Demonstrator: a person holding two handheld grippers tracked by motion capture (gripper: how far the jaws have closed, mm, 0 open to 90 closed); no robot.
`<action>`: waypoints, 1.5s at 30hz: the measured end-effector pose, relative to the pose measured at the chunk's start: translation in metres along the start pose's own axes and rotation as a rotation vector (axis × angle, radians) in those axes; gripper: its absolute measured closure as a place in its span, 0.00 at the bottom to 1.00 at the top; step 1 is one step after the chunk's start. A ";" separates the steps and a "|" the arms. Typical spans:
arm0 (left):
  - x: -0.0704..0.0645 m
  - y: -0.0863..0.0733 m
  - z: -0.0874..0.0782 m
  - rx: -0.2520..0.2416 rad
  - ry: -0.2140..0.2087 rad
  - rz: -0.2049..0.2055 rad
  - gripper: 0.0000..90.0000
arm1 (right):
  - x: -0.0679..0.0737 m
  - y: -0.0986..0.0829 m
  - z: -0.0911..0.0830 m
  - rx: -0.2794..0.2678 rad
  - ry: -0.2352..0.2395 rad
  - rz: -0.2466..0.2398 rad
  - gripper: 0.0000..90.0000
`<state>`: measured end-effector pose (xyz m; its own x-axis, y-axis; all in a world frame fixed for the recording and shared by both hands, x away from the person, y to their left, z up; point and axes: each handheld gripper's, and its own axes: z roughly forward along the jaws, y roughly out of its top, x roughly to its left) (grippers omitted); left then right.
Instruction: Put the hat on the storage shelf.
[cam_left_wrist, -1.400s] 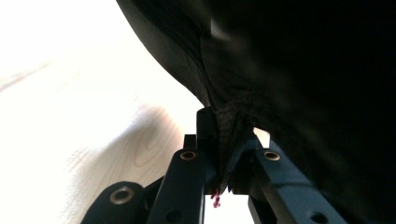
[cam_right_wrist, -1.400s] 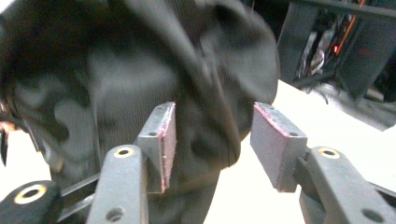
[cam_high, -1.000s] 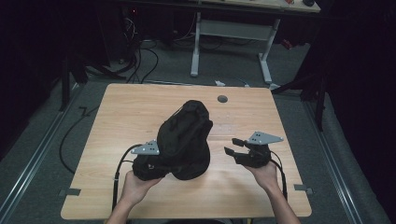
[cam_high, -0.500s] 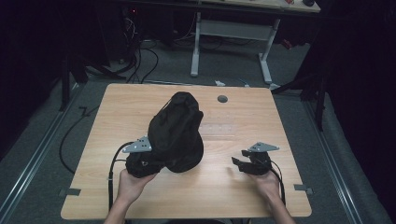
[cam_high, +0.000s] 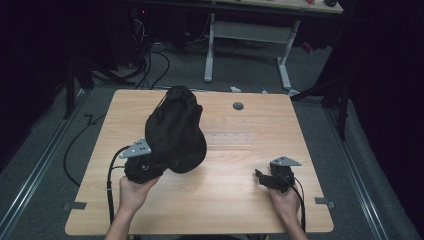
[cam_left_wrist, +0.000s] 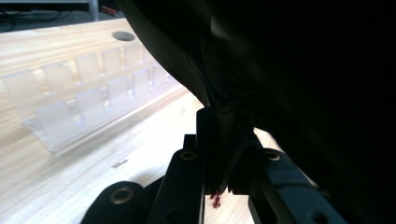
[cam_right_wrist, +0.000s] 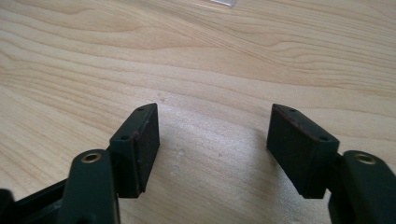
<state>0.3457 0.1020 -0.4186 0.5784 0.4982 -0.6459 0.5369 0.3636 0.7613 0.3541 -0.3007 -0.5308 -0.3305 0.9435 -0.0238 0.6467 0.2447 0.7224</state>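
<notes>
Black cloth bag (cam_high: 176, 132), bulging and crumpled, lifted and tilted over the left half of the counter (cam_high: 240, 200), a pinched fold at its lower edge.

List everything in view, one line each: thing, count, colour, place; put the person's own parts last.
Black fabric bag: one, black, held up over the table's left half.
Clear plastic compartment rack: one, transparent, lying on the table beyond the bag.
Wooden table: one, light wood, centre.
Round grommet hole: one, grey, table's far edge.
White-legged desk: one, behind the table.
Left gripper: one, black, shut on the bag's fabric.
Right gripper: one, black, open, over bare table.
</notes>
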 end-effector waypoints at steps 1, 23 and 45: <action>0.002 0.003 0.000 -0.011 0.016 0.007 0.95 | 0.000 0.000 0.000 0.001 -0.002 0.009 0.35; 0.022 0.042 0.018 -0.108 0.198 0.071 0.95 | 0.000 -0.001 0.000 0.000 -0.008 0.014 0.35; 0.041 0.044 0.056 -0.092 0.326 0.128 0.95 | 0.000 -0.001 -0.001 0.000 -0.008 0.015 0.35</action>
<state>0.4278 0.0941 -0.4144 0.4030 0.7639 -0.5041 0.4067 0.3440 0.8463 0.3531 -0.3008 -0.5310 -0.3155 0.9488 -0.0181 0.6514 0.2304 0.7229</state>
